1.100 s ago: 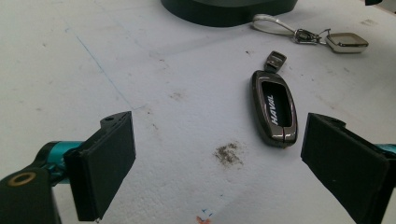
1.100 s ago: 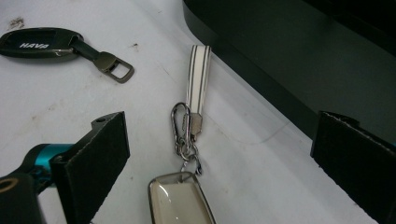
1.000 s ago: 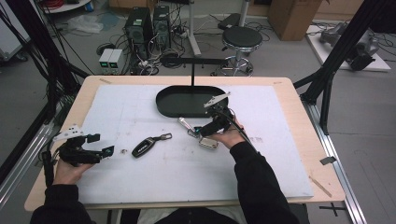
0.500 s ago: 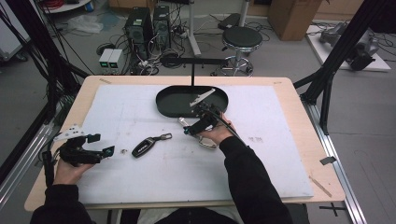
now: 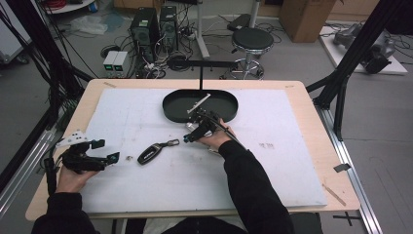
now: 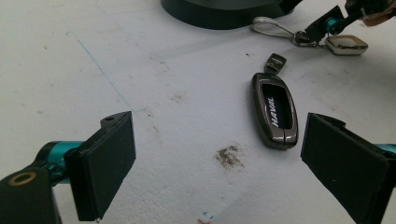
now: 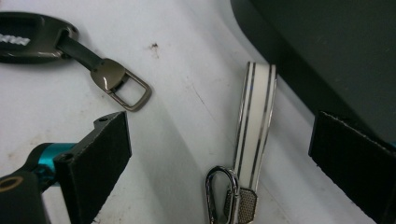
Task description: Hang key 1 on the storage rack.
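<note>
Your right gripper (image 5: 187, 138), jaws wide apart, hovers over the white strap keyring (image 7: 254, 126) beside the black tray (image 5: 173, 109), while your left gripper (image 5: 111, 157), also agape, faces the untouched Haval key fob (image 6: 275, 109) — apparently nothing trayed yet.

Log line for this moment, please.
left gripper: open, idle | right gripper: open over white strap keychain | key fob: on mat | tray: beside strap

Between right gripper's jaws: white strap (image 7: 254, 126) and its carabiner clip (image 7: 219, 193) cut off below. Beyond left-hand jaw: key fob (image 7: 28, 37) cropped at frame's edge.
</note>
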